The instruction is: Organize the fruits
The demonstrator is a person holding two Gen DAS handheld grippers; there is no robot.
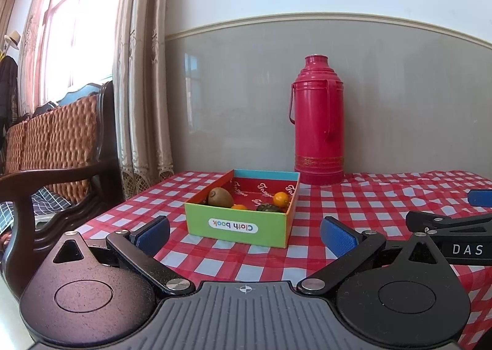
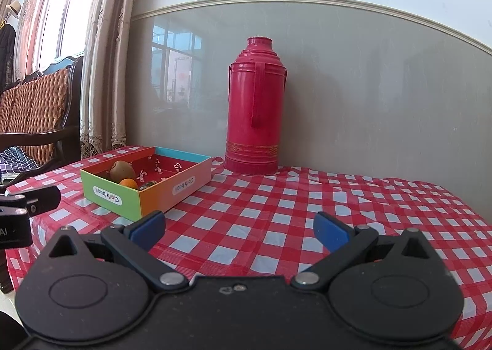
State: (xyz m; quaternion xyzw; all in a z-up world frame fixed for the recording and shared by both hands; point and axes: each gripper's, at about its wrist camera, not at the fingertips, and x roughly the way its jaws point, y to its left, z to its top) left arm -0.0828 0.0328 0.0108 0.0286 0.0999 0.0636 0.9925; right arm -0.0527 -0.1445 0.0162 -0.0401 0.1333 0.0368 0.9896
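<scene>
A colourful cardboard box point(image 1: 236, 228) labelled "Cloth book" sits on the checked tablecloth. It holds a brown kiwi point(image 1: 220, 196), a small orange point(image 1: 281, 199), another orange piece point(image 1: 239, 207) and a dark green fruit point(image 1: 268, 208). My left gripper point(image 1: 244, 234) is open and empty, just in front of the box. My right gripper point(image 2: 240, 228) is open and empty, to the right of the box point(image 2: 135, 193), over bare cloth. The kiwi point(image 2: 122, 170) and an orange point(image 2: 128, 184) show in the right wrist view too. The right gripper's body point(image 1: 455, 227) shows at the left view's right edge.
A tall red thermos point(image 1: 318, 122) stands behind the box against the grey wall; it also shows in the right wrist view point(image 2: 255, 107). A wooden chair with woven cushion point(image 1: 55, 147) stands left of the table point(image 1: 384, 205). Curtains hang at the back left.
</scene>
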